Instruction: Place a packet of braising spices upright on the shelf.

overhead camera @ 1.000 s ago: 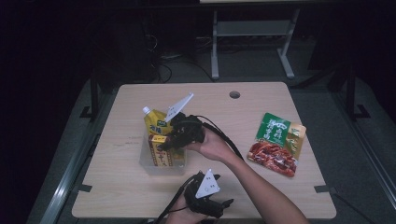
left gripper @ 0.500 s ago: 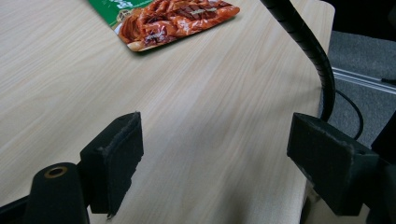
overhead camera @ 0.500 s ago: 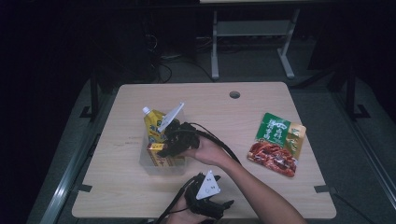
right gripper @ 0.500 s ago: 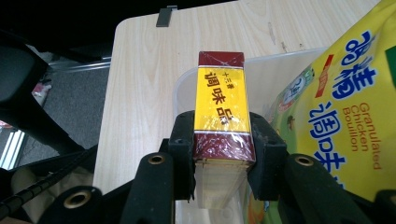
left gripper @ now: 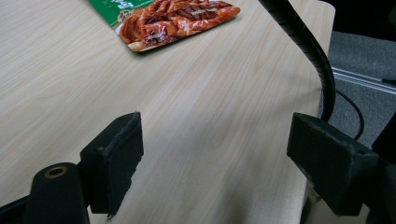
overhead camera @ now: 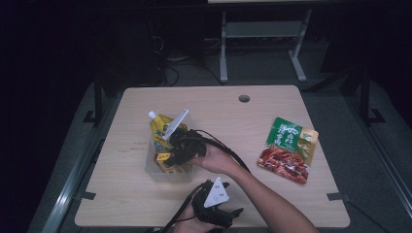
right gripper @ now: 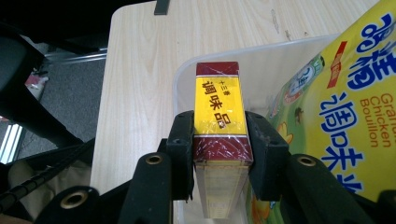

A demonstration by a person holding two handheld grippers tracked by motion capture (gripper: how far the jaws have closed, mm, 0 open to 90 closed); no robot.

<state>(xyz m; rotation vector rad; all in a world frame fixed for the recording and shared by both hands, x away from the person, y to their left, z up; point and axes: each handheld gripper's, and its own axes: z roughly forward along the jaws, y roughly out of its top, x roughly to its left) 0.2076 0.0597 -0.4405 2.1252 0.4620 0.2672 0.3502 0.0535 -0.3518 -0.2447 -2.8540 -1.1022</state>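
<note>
1. Right gripper [right gripper: 219, 154] clamped a yellow-and-maroon seasoning box [right gripper: 219, 112], pads pressed on both long sides; in the high view it sat at the clear plastic bin [overhead camera: 167, 170] on the left part of the tabletop [overhead camera: 228, 116].
2. Versus one second earlier: the right gripper was further left and lower, over the bin instead of at its right edge. Half a second earlier it was already about there; little shift since.
3. The grey plate on the right gripper pointed up-right a second ago; it stood steeper and closer to the bouillon pouch cap at this moment.
4. Box sat inside the bin in the right gripper view, upright between the jaws, just beside the yellow chicken bouillon pouch [right gripper: 345, 107]. Could not tell whether its bottom touched the bin floor.
5. Bouillon pouch [overhead camera: 160, 133] leaned in the bin, white cap up-left; same spot as in both earlier frames.
6. Left gripper [left gripper: 219, 154] stood wide with nothing between the pads, just bare tabletop under them. In the high view it lay at the near edge [overhead camera: 216, 208], held by the left hand [overhead camera: 187, 225]; no change from earlier frames.
7. Red-and-green snack packet [overhead camera: 289, 150] lay flat at the right side of the tabletop, well apart from the bin; unmoved. Its corner showed in the left gripper view [left gripper: 173, 18].
8. Right forearm [overhead camera: 262, 199] crossed over the left gripper toward the bin, as before.
</note>
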